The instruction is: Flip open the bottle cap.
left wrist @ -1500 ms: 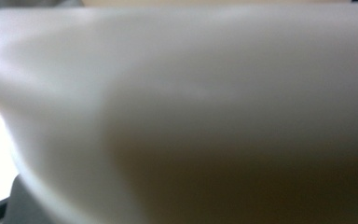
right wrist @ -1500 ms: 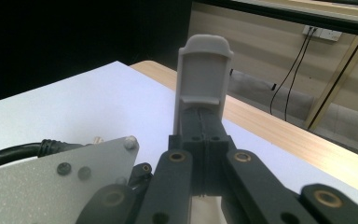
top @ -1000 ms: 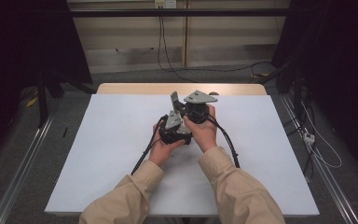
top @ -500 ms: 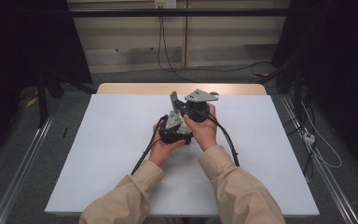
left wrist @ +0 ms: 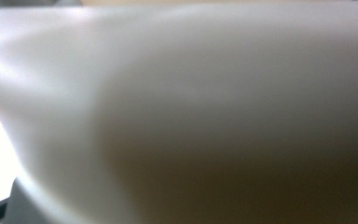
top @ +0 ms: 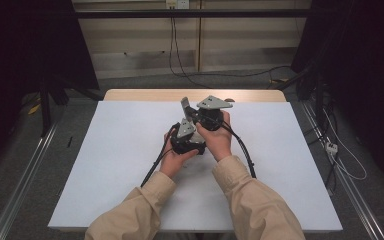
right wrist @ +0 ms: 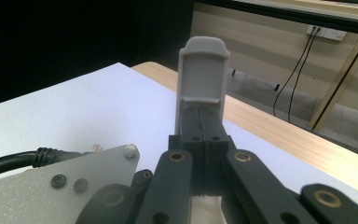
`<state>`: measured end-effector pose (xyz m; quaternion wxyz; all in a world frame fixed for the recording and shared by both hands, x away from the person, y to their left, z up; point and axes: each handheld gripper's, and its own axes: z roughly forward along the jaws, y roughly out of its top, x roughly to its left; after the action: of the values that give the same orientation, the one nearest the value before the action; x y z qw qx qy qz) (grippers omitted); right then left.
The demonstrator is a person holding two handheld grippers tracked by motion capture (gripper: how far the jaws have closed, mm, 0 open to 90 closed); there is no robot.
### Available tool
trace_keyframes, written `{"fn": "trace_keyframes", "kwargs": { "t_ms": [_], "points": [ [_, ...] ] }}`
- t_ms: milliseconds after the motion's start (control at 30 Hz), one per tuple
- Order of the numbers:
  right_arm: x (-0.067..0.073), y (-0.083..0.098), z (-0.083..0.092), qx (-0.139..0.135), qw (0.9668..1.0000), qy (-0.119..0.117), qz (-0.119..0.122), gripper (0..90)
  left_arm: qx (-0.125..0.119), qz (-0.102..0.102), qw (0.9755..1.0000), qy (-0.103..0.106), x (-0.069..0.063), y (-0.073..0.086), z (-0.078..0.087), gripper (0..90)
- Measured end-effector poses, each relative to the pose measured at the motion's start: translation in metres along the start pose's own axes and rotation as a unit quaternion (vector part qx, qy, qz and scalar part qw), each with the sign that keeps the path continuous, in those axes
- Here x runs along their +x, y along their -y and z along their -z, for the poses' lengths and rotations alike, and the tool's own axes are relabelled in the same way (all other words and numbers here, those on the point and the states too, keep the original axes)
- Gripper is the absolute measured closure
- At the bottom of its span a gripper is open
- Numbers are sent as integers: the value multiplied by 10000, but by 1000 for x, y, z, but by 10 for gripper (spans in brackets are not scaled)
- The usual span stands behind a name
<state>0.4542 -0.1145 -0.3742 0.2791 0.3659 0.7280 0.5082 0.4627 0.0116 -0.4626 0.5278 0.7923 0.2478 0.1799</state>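
Both grippers are held close together over the middle of the white table (top: 105, 165), one in each hand. My right gripper (top: 185, 106) points up and away, its grey three-cornered plate (top: 214, 103) on top. In the right gripper view its jaws are pressed together, the grey fingertips (right wrist: 203, 70) upright with nothing between them. My left gripper (top: 187, 140) sits just in front of it, tipped down, its jaws hidden by the body and hand. The left gripper view gives a pale blurred surface (left wrist: 191, 116) right at the lens. The left gripper's plate (right wrist: 51, 186) shows beside the right jaws.
Black cables (top: 152, 167) trail from the grippers back across the table towards the person. A bare wooden strip (top: 145, 95) runs along the table's far edge. Dark curtains and floor cables (top: 340, 150) surround the table.
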Motion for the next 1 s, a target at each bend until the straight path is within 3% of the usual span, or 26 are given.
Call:
{"fn": "trace_keyframes", "kwargs": {
  "t_ms": [300, 933, 1000],
  "points": [
    [-1, 0, -4, 11, 10000, -18, -5, 900, 23, -72, 10000, 13, 1, 0, 0, 182],
    [-4, -1, -8, 93, 9999, -92, 37, 900, 12, 4, 10000, -69, -1, 0, 0, 181],
    [-4, 0, -9, 101, 9999, -91, 18, 900, 21, -85, 10000, -12, 1, 0, 0, 181]
  ]
}}
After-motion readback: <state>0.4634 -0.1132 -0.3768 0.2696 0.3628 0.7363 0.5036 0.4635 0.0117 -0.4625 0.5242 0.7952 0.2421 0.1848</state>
